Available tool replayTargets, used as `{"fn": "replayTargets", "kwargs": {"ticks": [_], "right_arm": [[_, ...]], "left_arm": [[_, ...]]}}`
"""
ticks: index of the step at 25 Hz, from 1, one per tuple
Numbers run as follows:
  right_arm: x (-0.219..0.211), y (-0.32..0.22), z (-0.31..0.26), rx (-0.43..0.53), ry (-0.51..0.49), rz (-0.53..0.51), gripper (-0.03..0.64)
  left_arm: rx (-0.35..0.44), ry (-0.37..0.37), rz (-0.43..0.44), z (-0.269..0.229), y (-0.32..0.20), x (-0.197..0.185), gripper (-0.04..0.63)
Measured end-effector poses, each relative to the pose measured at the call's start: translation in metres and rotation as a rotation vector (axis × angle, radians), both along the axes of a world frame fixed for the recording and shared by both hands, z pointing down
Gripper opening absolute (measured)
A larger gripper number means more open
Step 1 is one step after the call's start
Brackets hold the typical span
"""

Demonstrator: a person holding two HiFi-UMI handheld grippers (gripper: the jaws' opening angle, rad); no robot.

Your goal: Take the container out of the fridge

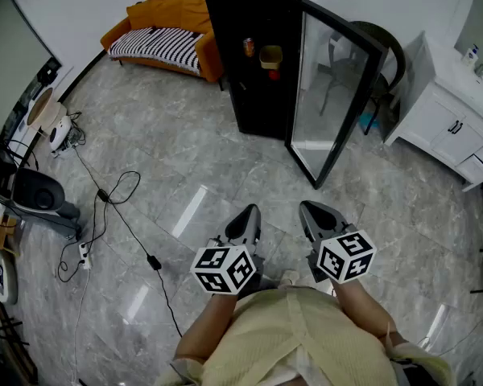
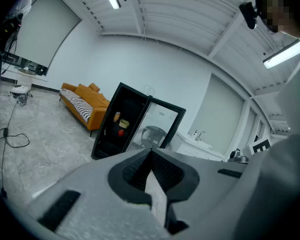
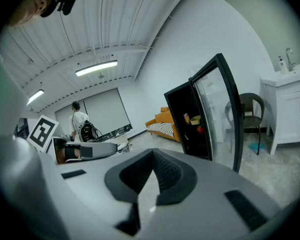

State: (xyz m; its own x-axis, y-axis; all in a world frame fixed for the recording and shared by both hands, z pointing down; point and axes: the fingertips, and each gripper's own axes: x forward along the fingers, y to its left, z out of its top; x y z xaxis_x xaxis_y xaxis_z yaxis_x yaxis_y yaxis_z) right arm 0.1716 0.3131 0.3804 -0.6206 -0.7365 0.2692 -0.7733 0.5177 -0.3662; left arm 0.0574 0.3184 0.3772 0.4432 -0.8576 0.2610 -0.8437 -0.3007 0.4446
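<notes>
A black fridge (image 1: pixel 262 63) stands ahead with its glass door (image 1: pixel 338 95) swung open to the right. On its shelf sits a yellow container (image 1: pixel 270 55), with a can (image 1: pixel 249 47) to its left and a red item (image 1: pixel 274 75) just below. The same fridge (image 2: pixel 115 126) and yellow container (image 2: pixel 123 124) show far off in the left gripper view, and the fridge (image 3: pixel 192 124) in the right gripper view. My left gripper (image 1: pixel 249 212) and right gripper (image 1: pixel 310 208) hang side by side over the floor, well short of the fridge. Both have their jaws together and hold nothing.
An orange sofa (image 1: pixel 165 30) with a striped cushion stands left of the fridge. A white sink cabinet (image 1: pixel 451 119) and a dark chair (image 1: pixel 382 51) are on the right. Cables (image 1: pixel 113 215) and equipment (image 1: pixel 28 191) lie along the left. A person (image 3: pixel 80 121) stands far off.
</notes>
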Motion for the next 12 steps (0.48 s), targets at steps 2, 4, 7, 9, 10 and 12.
{"fn": "replayTargets", "kwargs": {"ticks": [2,4,7,9,10,12], "right_arm": [[0.002,0.002,0.002,-0.003,0.003,-0.003,0.028],[0.004,0.003,0.004,-0.006,0.007,-0.003,0.028],[0.009,0.002,0.007,-0.01,0.007,0.005,0.028],[0.011,0.001,0.008,-0.014,0.004,0.01,0.028],[0.012,0.001,0.008,-0.016,0.003,0.011,0.028],[0.014,0.002,0.009,-0.02,0.005,0.011,0.028]], "left_arm": [[-0.007,0.0,-0.003,0.003,0.002,0.002,0.022],[-0.009,-0.001,-0.002,0.005,0.004,0.004,0.023],[-0.009,-0.012,0.003,0.006,0.004,0.007,0.023],[-0.012,-0.018,0.004,0.006,0.003,0.008,0.021],[-0.014,-0.019,0.004,0.006,0.003,0.009,0.023],[-0.017,-0.02,0.002,0.006,0.004,0.011,0.022]]}}
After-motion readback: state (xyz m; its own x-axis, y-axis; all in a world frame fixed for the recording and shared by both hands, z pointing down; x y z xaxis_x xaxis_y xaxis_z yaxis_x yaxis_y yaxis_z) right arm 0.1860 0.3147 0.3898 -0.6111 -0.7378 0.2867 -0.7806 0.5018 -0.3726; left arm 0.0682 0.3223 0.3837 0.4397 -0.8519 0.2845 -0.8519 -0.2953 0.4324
